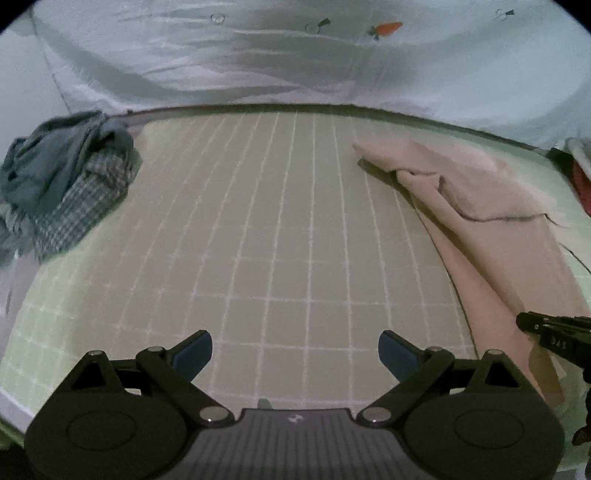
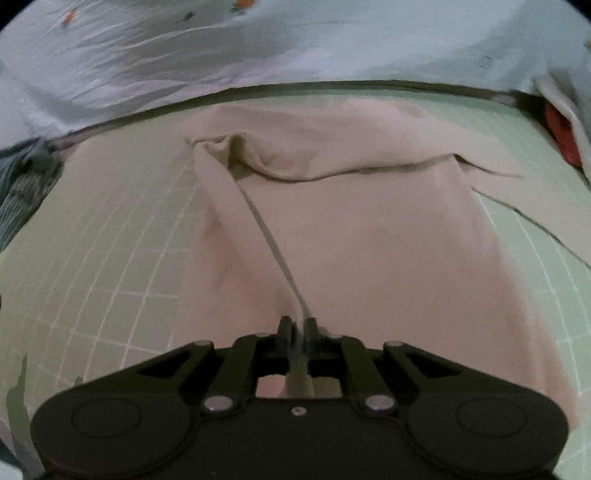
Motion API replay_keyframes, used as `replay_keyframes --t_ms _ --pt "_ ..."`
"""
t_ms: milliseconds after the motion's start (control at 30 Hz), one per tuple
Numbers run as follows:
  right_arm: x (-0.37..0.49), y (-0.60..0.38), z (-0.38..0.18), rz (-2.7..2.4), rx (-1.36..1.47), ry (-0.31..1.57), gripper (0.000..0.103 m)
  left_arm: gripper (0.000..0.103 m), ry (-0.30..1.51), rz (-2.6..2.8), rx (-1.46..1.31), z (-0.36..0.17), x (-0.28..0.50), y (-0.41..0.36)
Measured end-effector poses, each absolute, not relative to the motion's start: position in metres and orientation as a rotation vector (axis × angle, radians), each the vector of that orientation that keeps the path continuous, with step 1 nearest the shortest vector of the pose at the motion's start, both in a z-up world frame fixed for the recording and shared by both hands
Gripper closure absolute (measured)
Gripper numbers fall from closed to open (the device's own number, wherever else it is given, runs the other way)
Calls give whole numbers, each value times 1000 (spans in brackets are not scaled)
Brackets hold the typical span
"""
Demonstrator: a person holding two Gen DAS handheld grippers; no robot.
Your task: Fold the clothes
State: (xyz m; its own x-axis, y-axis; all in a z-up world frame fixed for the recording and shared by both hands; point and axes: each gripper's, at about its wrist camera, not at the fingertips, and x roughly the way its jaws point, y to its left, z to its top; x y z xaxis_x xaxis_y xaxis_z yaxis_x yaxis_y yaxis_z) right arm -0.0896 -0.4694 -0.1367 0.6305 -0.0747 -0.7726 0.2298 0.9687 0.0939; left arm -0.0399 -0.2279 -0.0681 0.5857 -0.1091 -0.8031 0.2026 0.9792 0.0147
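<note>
Your left gripper hangs with its blue-padded fingers spread wide and nothing between them. Beneath and ahead of it is bare green cutting mat with a white grid.

Off to that tool's right lies the pink garment, running from the far middle of the mat toward the near right corner, with a flap folded over on top of it. At the right edge of the left wrist view, your right gripper reaches in over the near end of that cloth.

From the right wrist view, your right gripper has its jaws pinched together on an edge of the pink garment. The gripped hem rises as a taut ridge running away from the fingertips toward a raised, puckered corner at the far left of the cloth. The rest of the garment spreads flat ahead and to the right of the tool, with a folded layer crossing it farther out.

Far left of your left gripper, a crumpled heap of blue and plaid clothes sits at the mat's far left corner, well apart from the pink piece. Beyond the mat's far edge hangs a pale sheet with small printed carrots.
</note>
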Motion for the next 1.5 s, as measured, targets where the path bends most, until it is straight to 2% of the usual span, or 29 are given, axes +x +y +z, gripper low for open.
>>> replay_keyframes --t_ms 100,267,333,700,867,1200,1500 --pt "-89 -474 -136 -134 157 879 88 7 951 -172 102 -72 -42 -240" --pt "-87 -490 -131 -123 193 905 62 7 942 -190 109 -70 -36 -257" --pt "-86 -496 -127 -126 219 897 56 7 935 -194 109 -68 -30 -260" --pt "-68 -534 -89 -218 292 854 48 7 946 -224 18 -62 24 -270" --pt "-57 -568 -80 -294 301 821 34 7 931 -203 7 -67 45 -283" --pt "-13 -678 -101 -445 396 776 32 6 972 -134 8 -96 126 -320" --pt "53 -753 -139 -522 393 858 33 6 971 -108 59 -106 188 -339"
